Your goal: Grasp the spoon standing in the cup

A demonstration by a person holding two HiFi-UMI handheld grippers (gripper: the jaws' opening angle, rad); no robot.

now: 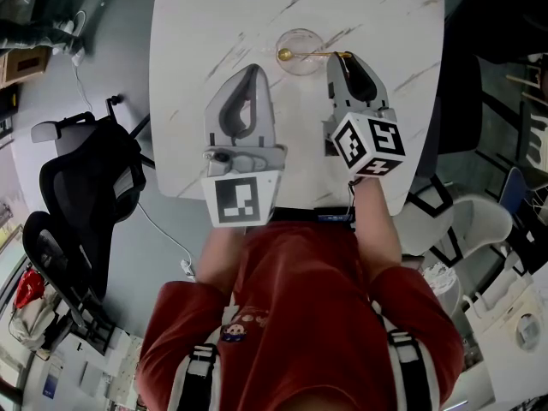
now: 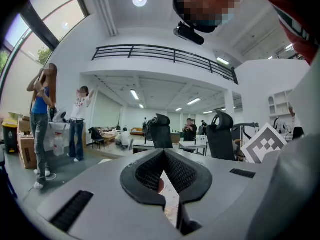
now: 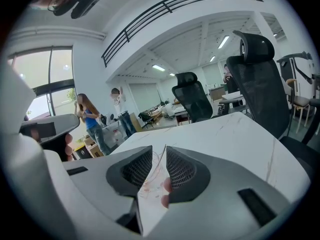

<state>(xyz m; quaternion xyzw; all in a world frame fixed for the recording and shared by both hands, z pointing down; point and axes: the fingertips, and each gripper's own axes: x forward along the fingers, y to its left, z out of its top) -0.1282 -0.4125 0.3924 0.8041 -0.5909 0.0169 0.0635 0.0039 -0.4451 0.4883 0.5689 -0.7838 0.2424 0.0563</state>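
A spoon (image 1: 313, 55) is lying across a glass cup (image 1: 299, 65) on the white desk (image 1: 205, 24). The right hand-held gripper (image 1: 340, 62), jaws narrowly parted, is hovering beside its handle. The left hand-held gripper (image 1: 253, 69) is clenched and empty, nearby.

White marbled table (image 1: 197, 24), seen from steeply above. Just ahead of the jaws and between the two pairs: clear cup (image 1: 300, 39) with gold spoon (image 1: 312, 55), bowl inside the cup, handle slanting out over the rim to the jaw tips of the right gripper (image 1: 345, 61); contact not resolvable. Left gripper (image 1: 254, 69) alongside, tips drawn to a point, short of the cup and apart from it. Behind both jaws: red shirt (image 1: 300, 298). Well left of the left jaws, off the table: black office chair (image 1: 81, 187).
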